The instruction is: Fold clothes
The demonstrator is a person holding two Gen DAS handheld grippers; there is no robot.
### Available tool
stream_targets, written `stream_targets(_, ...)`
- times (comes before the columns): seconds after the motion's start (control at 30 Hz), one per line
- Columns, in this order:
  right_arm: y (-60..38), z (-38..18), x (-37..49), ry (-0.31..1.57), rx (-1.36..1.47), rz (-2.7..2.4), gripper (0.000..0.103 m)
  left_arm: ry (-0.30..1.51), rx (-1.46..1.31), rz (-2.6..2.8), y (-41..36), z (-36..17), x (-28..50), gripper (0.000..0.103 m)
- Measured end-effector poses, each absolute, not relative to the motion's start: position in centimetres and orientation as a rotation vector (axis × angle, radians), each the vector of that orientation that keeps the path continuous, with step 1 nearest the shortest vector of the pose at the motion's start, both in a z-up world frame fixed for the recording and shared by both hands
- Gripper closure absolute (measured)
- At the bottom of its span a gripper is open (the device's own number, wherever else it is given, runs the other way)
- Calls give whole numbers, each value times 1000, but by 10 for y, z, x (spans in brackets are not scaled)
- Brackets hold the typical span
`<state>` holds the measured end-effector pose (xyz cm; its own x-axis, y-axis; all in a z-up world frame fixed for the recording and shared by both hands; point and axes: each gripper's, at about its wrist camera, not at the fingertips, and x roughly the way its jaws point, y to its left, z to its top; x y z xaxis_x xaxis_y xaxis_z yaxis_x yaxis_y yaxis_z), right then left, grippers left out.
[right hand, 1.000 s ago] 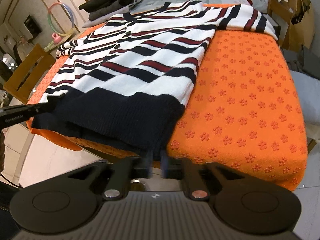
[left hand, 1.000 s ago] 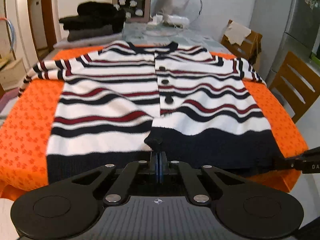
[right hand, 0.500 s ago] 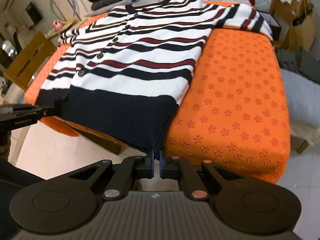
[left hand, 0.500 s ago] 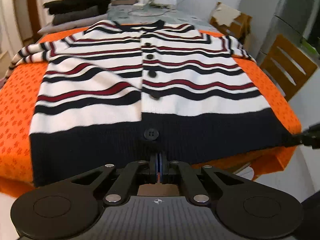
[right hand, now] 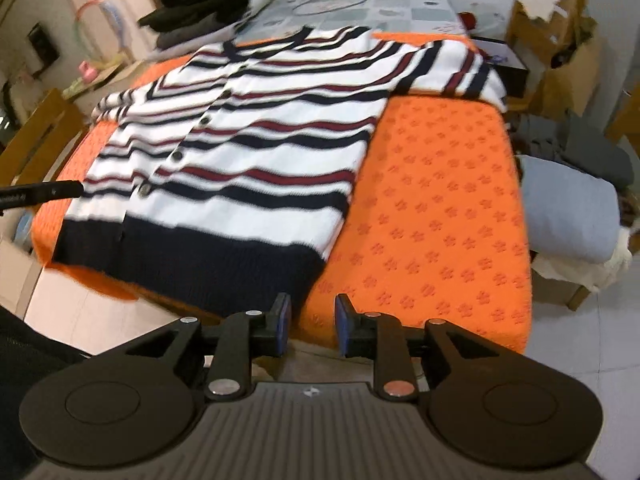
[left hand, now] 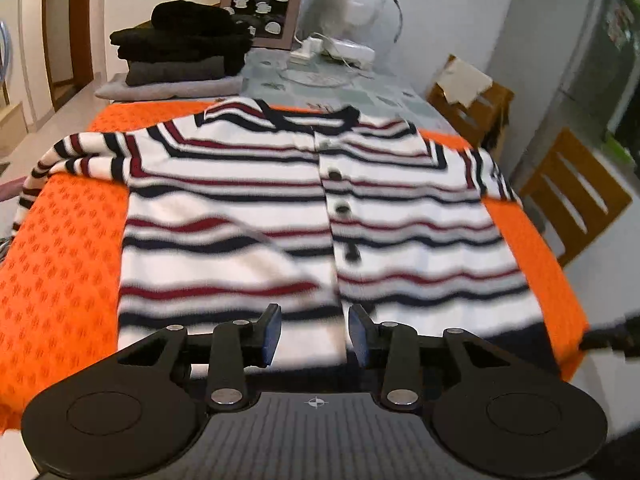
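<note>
A white cardigan with navy and dark red stripes, a navy hem and dark buttons lies flat, front up, on an orange mat. Its sleeves hang over the mat's left and right sides. My left gripper is open above the hem near the button line, holding nothing. In the right wrist view the same cardigan fills the mat's left half. My right gripper is open just off the hem's right corner, past the mat's front edge. The left gripper's tip shows at the far left.
A stack of folded dark clothes sits at the back left of the table, with a box and a fan behind. Wooden chairs stand to the right. A grey-blue cushion lies beside the table.
Both grippers were shut on the navy hem and have let it go. They now stand open, and the hem lies flat at the mat's front edge.
</note>
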<state>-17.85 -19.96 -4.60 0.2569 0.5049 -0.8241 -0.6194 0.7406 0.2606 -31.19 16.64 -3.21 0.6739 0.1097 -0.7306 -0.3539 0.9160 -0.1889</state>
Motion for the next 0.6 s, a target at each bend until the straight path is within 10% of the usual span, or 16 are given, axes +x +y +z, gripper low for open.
stream_targets(0.6, -168, -20, -180, 1043, 182, 384, 75, 844, -307, 125, 278, -53, -128, 63)
